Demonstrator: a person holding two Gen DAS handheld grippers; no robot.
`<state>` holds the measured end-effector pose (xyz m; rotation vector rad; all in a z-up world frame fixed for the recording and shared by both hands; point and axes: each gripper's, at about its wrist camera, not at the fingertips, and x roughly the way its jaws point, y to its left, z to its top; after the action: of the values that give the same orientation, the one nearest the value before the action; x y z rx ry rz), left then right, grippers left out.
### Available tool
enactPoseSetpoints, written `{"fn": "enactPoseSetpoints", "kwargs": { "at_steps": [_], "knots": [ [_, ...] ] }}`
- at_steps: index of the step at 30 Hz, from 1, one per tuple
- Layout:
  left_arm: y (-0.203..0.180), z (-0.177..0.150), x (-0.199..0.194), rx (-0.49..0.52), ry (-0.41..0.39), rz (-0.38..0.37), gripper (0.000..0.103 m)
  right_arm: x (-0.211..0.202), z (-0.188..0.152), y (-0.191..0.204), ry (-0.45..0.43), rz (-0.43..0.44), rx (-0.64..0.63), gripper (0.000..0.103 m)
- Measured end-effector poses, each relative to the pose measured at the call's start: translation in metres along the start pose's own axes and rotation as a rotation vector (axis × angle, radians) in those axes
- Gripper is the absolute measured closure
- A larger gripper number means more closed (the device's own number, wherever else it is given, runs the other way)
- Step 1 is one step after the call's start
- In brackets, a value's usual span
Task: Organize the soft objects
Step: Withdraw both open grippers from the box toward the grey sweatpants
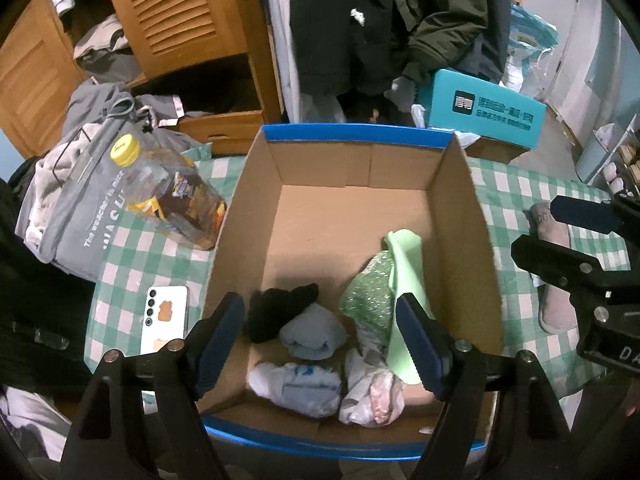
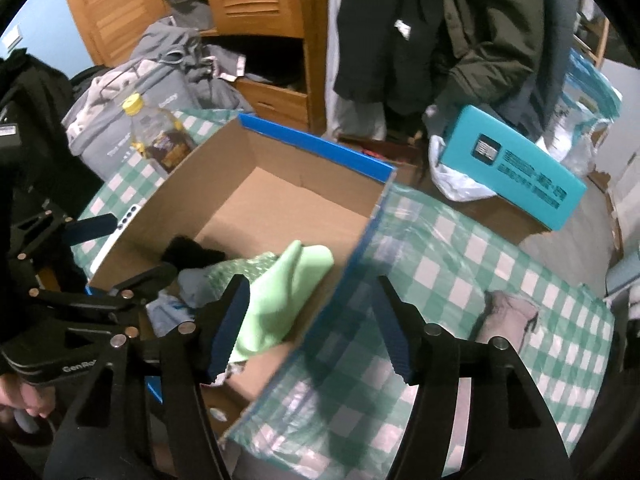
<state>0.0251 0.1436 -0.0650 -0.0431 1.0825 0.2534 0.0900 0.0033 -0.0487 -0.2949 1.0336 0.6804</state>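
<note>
A cardboard box (image 1: 460,216) with a blue rim stands on the checked tablecloth. Inside it lie a black sock (image 1: 276,308), a pale blue roll (image 1: 312,332), a white bundle (image 1: 300,388), a white-pink bundle (image 1: 376,392), a glittery green cloth (image 1: 368,292) and a light green cloth (image 1: 408,252). My left gripper (image 1: 320,340) hangs open over the near part of the box, holding nothing. My right gripper (image 2: 312,332) is open astride the box's right wall (image 2: 340,276); the light green cloth (image 2: 280,296) lies by its left finger. A pinkish-grey sock (image 2: 508,316) rests on the table outside the box.
Left of the box are a yellow-capped bottle (image 1: 172,196), a white phone (image 1: 164,320) and a grey clothes heap (image 1: 80,200). A teal carton (image 1: 484,116) sits behind the table. Wooden wardrobe doors (image 1: 176,12) and hanging dark coats (image 1: 400,20) fill the back.
</note>
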Motion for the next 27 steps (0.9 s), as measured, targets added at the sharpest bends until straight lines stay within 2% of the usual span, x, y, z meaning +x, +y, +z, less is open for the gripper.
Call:
{"fn": "enactPoseSetpoints", "kwargs": {
  "at_steps": [27],
  "knots": [
    [-0.086, 0.014, -0.007, 0.127, -0.016, -0.058, 0.023, -0.033, -0.044, -0.097, -0.013, -0.087, 0.183, 0.036]
  ]
}}
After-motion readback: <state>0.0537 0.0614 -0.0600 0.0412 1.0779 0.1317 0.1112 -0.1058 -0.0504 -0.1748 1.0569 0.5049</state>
